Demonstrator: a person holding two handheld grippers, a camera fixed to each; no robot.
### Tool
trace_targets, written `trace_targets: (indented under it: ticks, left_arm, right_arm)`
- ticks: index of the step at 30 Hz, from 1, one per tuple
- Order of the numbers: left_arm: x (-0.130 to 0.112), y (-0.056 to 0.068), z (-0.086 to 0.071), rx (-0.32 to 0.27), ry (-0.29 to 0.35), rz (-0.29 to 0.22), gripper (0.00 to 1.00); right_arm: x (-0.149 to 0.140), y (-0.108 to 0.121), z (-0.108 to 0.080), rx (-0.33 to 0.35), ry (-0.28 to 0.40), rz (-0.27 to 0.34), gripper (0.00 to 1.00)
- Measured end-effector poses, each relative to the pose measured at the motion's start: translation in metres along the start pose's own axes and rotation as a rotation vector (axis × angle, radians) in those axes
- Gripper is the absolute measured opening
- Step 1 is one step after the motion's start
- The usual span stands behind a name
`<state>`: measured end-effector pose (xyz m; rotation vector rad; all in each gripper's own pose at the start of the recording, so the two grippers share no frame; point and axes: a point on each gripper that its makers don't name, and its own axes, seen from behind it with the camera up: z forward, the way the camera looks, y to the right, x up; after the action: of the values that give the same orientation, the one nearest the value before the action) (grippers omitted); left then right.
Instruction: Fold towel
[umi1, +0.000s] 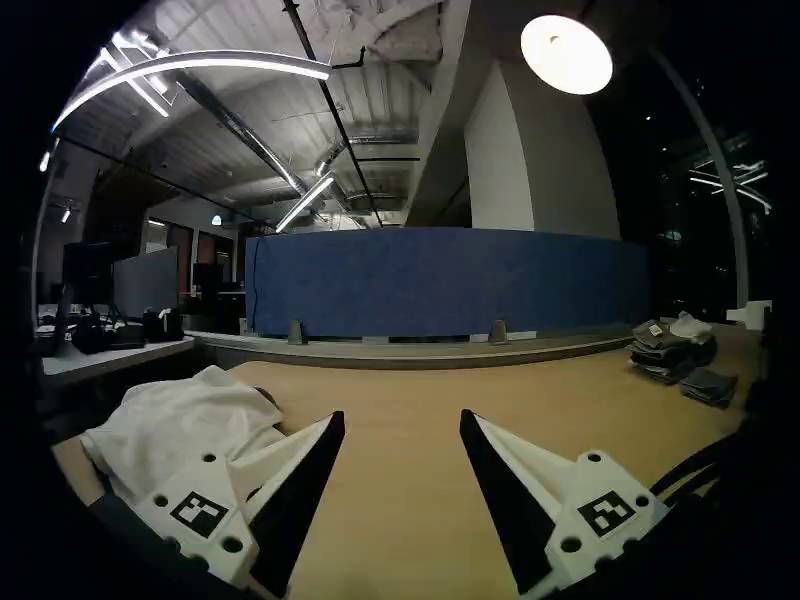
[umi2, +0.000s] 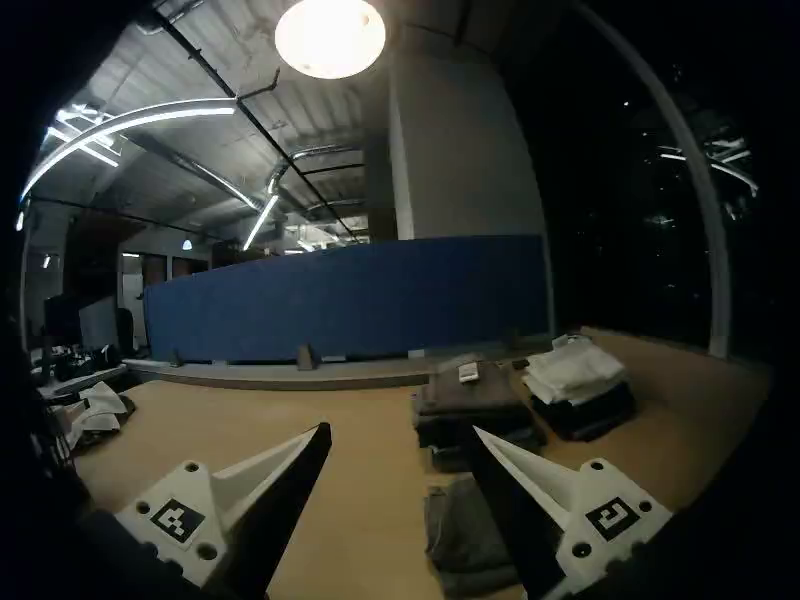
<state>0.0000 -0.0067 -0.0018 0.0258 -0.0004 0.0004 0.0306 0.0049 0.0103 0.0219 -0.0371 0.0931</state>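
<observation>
In the left gripper view a crumpled white towel (umi1: 180, 425) lies on the wooden table (umi1: 420, 400) at the left, partly behind the left finger. My left gripper (umi1: 402, 423) is open above the table with nothing between its fingers. In the right gripper view my right gripper (umi2: 400, 435) is also open and holds nothing. Just ahead of its right finger sits a stack of folded grey towels (umi2: 475, 405), with a loose grey towel (umi2: 465, 535) lying flat below it. The white towel (umi2: 100, 408) shows far off at the left.
A second stack of white and dark folded towels (umi2: 580, 388) stands at the right. The same stacks (umi1: 675, 352) sit at the far right in the left gripper view. A blue divider panel (umi1: 440, 280) runs along the table's back edge. A desk with equipment (umi1: 110, 340) is at the left.
</observation>
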Motion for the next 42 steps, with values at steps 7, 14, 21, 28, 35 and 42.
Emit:
trace_targets:
  ticks: [7, 14, 21, 28, 35, 42]
  left_arm:
    - [0.000, 0.000, 0.000, 0.000, 0.000, 0.000, 0.85]
    - [0.000, 0.000, 0.000, 0.000, 0.000, 0.000, 0.85]
    - [0.000, 0.000, -0.001, 0.000, 0.000, 0.000, 0.85]
    - [0.000, 0.001, 0.000, 0.000, 0.000, 0.000, 0.85]
    - [0.000, 0.001, 0.000, 0.000, 0.000, 0.000, 0.85]
    - [0.000, 0.002, 0.001, 0.000, 0.000, 0.000, 0.85]
  right_arm:
    - [-0.010, 0.000, 0.000, -0.005, 0.008, -0.015, 1.00]
    - [-0.019, 0.003, 0.001, -0.010, 0.011, -0.017, 1.00]
    - [-0.023, 0.007, -0.001, -0.017, 0.016, 0.003, 1.00]
    - [-0.030, 0.009, -0.002, -0.026, 0.012, -0.010, 1.00]
    - [-0.031, 0.003, -0.004, -0.024, 0.026, -0.036, 1.00]
    - [-0.033, -0.008, -0.007, -0.016, 0.037, -0.094, 1.00]
